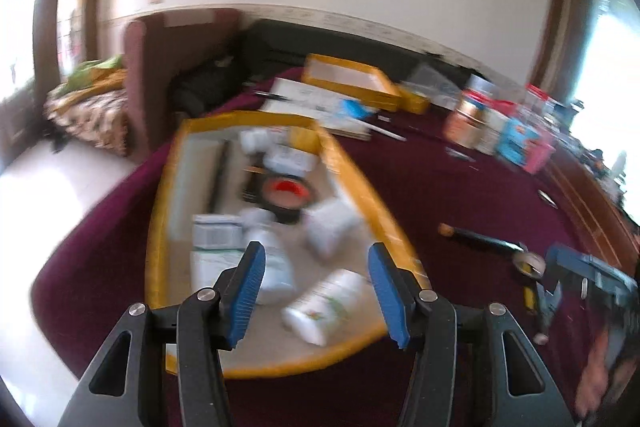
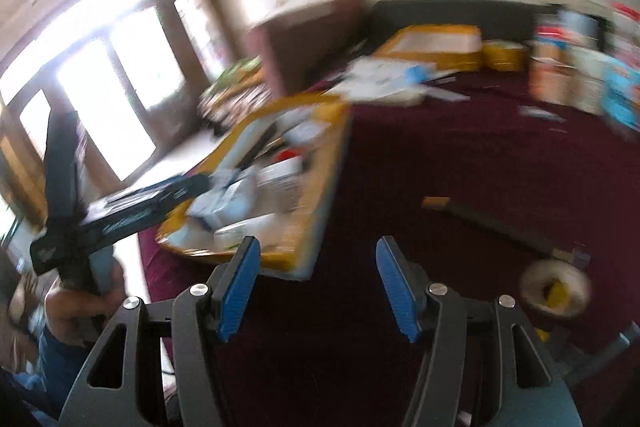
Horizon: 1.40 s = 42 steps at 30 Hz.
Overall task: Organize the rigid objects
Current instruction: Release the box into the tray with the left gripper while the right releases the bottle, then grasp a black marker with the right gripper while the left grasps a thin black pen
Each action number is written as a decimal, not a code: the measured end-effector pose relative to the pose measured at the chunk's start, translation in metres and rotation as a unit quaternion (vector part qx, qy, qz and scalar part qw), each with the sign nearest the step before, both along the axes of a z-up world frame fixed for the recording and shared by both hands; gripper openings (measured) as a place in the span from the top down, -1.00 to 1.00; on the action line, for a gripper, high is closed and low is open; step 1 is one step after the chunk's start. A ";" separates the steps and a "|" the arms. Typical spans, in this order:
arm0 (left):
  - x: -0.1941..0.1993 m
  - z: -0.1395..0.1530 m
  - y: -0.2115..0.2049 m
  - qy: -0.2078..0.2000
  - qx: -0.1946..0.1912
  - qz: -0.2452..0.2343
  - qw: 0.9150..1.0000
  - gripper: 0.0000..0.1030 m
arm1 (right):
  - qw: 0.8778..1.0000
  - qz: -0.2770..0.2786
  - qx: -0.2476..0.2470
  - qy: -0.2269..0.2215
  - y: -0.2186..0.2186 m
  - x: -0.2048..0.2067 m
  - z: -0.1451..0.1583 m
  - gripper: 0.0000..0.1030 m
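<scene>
Yellow tray (image 1: pixel 400 227): one | white bottle (image 1: pixel 328 305): one near rim | left tongs (image 1: pixel 316 295), right tongs (image 2: pixel 318 291): two, both spread, empty

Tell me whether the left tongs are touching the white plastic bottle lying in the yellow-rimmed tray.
Apart. The left wrist view shows the left tongs open above the white plastic bottle, neither pad touching it.

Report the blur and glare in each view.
Left wrist view: mild motion blur on the yellow tray and its bottles, window blown out at right. Right wrist view: heavy smearing across tray and table, windows overexposed.
</scene>
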<state>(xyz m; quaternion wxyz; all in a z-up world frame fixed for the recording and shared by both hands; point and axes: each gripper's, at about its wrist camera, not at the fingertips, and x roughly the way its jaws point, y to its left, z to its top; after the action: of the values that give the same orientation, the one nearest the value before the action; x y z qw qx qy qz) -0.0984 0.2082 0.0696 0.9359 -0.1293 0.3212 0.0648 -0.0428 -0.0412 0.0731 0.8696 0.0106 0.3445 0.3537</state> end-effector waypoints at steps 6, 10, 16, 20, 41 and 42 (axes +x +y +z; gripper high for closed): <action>0.010 -0.016 -0.072 0.018 -0.011 -0.138 0.990 -0.11 | 0.976 -0.218 0.021 0.009 -0.135 0.015 -0.001 -0.16; 0.022 -0.037 -0.117 0.038 -0.008 -0.212 0.976 -0.10 | 0.951 -0.298 0.006 0.081 -0.180 0.022 -0.017 -0.16; 0.026 -0.046 -0.136 0.040 -0.012 -0.266 0.963 -0.10 | 0.936 -0.319 -0.004 0.150 -0.175 0.010 -0.031 0.04; 0.031 -0.054 -0.135 0.072 -0.031 -0.279 0.957 -0.10 | 0.926 -0.333 -0.018 0.177 -0.158 0.009 -0.041 0.13; 0.024 -0.051 -0.148 0.075 -0.063 -0.327 0.940 -0.12 | 0.913 -0.343 -0.156 0.156 -0.185 -0.010 -0.060 0.72; 0.026 -0.051 -0.154 0.080 -0.067 -0.331 0.938 -0.12 | 0.919 -0.331 -0.159 0.146 -0.185 -0.014 -0.061 0.72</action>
<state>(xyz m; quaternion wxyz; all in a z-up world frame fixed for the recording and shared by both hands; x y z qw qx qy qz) -0.0727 0.0546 0.0186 0.8647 -0.0722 0.4235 -0.2602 -0.0568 -0.2265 0.0124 0.8670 0.0370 0.4966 -0.0192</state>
